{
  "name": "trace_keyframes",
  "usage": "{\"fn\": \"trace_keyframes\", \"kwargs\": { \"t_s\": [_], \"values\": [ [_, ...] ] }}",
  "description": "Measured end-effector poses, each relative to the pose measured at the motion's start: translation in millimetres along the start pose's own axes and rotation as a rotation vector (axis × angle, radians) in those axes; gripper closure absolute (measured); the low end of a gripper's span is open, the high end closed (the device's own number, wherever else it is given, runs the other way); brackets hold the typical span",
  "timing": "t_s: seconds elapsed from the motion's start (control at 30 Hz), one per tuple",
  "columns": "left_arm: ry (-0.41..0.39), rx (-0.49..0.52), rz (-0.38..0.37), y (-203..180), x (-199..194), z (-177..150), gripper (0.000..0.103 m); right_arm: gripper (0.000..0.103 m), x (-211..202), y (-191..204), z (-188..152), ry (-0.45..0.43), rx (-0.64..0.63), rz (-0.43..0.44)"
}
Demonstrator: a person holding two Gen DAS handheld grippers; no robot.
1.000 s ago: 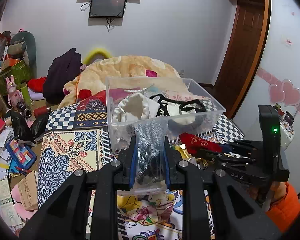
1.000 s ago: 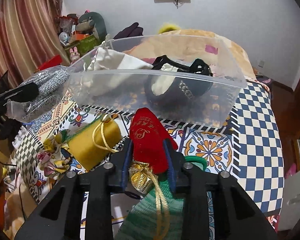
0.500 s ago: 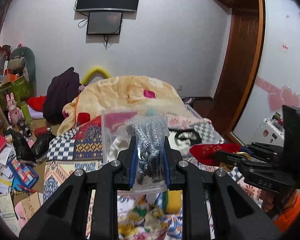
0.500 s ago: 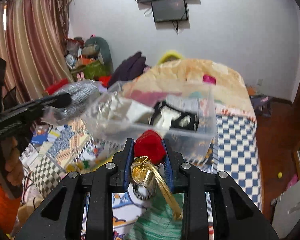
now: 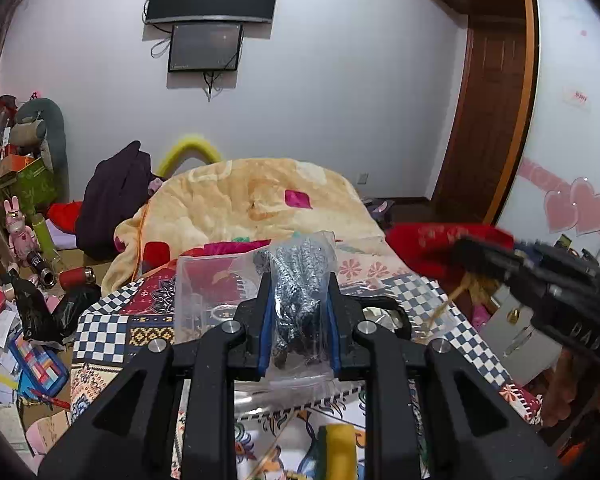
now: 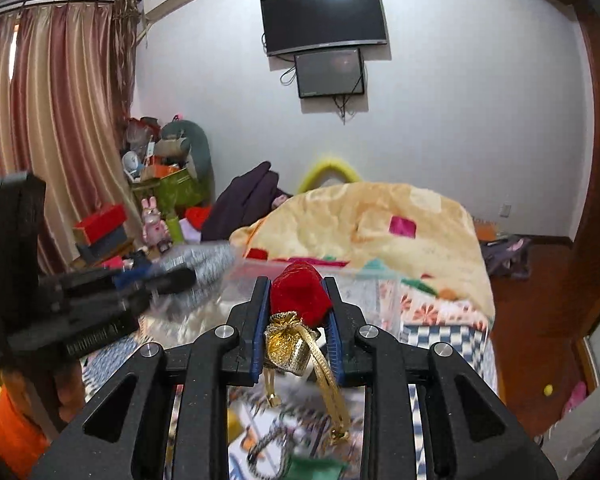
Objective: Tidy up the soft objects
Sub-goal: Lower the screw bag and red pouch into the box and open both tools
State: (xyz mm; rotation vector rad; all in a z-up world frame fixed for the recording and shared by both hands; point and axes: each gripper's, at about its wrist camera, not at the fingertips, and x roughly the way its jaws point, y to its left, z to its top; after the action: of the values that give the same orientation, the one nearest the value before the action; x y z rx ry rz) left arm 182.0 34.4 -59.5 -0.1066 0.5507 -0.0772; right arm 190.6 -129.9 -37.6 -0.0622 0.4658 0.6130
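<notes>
A: Where the left gripper [image 5: 296, 320] is concerned, its 2 jaws are pressed onto a clear plastic bag of grey knit [image 5: 298, 276], which is held in the air above the bed. What is pinched by the right gripper [image 6: 298, 324]?

B: A red pouch [image 6: 300, 298] is clamped between its jaws, and a gold drawstring pouch [image 6: 288, 346] hangs beneath with cords dangling.

A: What could be lost from here?

B: The slick bag could be squeezed out of the grip, and the loose gold cords could be snagged on the rim of the clear bin [image 5: 204, 292] if they are dragged across it.

A: And room for moving?

B: Open air is seen above the bin, but the 2 grippers are held near each other, so a clash is judged possible. The patterned bedspread [image 5: 100, 332] drops off at the checkered edge towards floor clutter.
</notes>
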Motion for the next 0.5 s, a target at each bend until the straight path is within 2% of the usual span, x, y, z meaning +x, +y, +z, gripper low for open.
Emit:
{"fn": "trace_keyframes", "kwargs": {
  "t_s": [0.17, 0.33, 0.5],
  "values": [
    [0.076, 0.009, 0.007, -0.7, 34.0, -2.6, 0.081, 0.08, 23.9, 3.0, 0.3, 0.043, -0.015, -0.017],
    [0.161, 0.025, 0.023, -1.1, 66.2, -12.5, 0.081, 0.08, 55.9, 2.6, -14.0, 0.143, -0.04, -0.02],
    [0.202, 0.043, 0.03, -1.5, 80.0, -20.2, 0.081, 0.08, 73.9, 2.9, -30.0, 0.238, -0.08, -0.017]
  ]
}}
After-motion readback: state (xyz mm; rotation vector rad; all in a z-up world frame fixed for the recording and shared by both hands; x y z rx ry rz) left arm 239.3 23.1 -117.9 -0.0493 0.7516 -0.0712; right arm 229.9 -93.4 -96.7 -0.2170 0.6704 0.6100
